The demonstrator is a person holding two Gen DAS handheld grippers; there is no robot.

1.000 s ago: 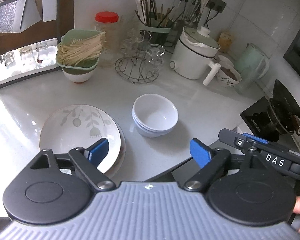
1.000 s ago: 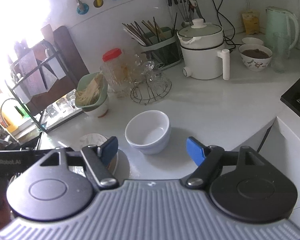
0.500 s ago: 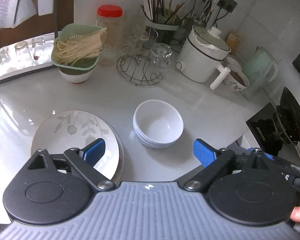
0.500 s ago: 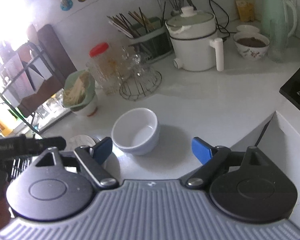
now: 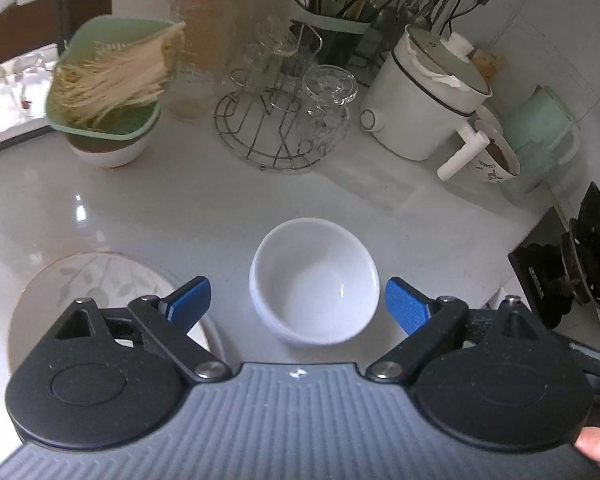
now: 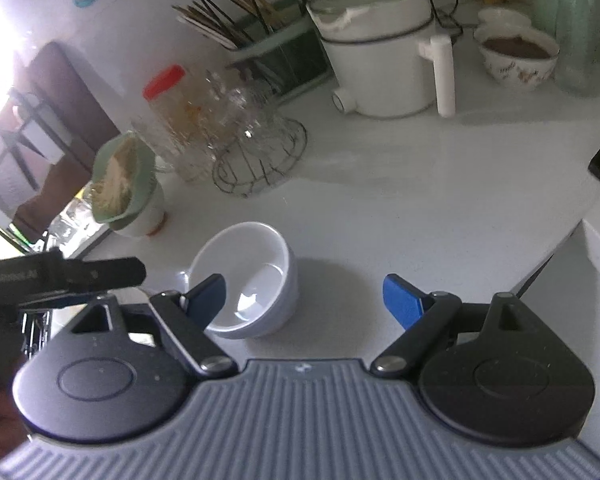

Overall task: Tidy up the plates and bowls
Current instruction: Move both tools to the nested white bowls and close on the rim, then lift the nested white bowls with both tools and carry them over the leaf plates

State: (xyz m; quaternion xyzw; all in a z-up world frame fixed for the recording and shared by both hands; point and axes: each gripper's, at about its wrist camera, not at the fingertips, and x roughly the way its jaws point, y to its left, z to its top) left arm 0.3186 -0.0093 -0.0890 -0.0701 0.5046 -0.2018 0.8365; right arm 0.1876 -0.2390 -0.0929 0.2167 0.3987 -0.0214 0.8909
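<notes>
A stack of white bowls (image 5: 314, 304) (image 6: 256, 280) stands on the white counter. Left of it lies a white plate with a grey leaf pattern (image 5: 88, 284), stacked on another plate. My left gripper (image 5: 296, 300) is open, and the bowls sit in line between its blue pads without touching them. My right gripper (image 6: 304, 292) is also open and empty; the bowls lie just behind its left finger. In the right wrist view the left gripper (image 6: 60, 276) shows as a black bar at the left.
At the back stand a green basket of noodles on a bowl (image 5: 104, 92), a red-lidded jar (image 5: 202, 40), a wire rack of glasses (image 5: 284, 120), a white electric pot (image 5: 424, 104) and a patterned bowl (image 5: 496, 156). A black cooktop (image 5: 540, 272) lies at the right.
Both grippers have moved forward and down toward the bowls, which look larger and now sit between the left gripper's pads. The right jaws have spread a little.
</notes>
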